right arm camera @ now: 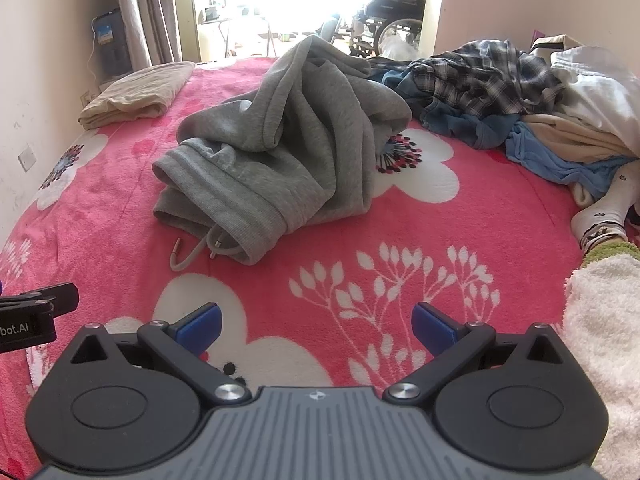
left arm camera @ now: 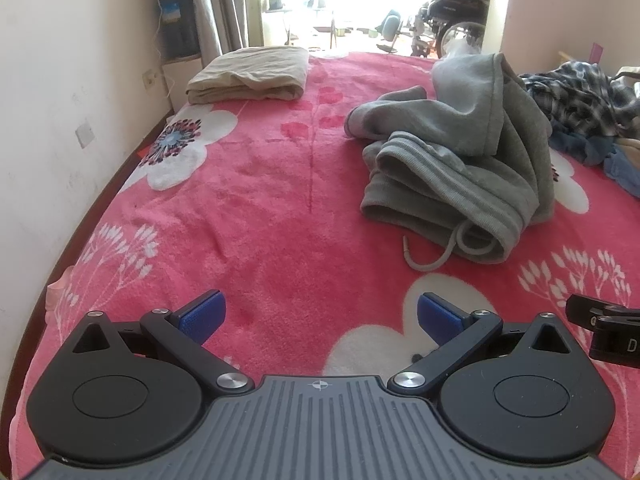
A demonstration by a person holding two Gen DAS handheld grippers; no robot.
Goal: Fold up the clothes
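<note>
A crumpled grey sweat garment (left arm camera: 456, 160) with a drawstring lies on the pink flowered blanket (left arm camera: 260, 200), ahead and right of my left gripper (left arm camera: 320, 316). It shows in the right wrist view (right arm camera: 280, 148) ahead and left of my right gripper (right arm camera: 316, 324). Both grippers are open, empty, and low over the blanket, short of the garment. A folded beige cloth (left arm camera: 252, 76) lies at the far left; it also shows in the right wrist view (right arm camera: 136, 96).
A heap of unfolded clothes (right arm camera: 520, 104), plaid, blue, beige and white, lies at the right side of the bed. A white towel (right arm camera: 604, 352) is at the near right. A wall (left arm camera: 60, 120) borders the bed's left edge. A wheelchair (right arm camera: 384, 20) stands beyond the bed.
</note>
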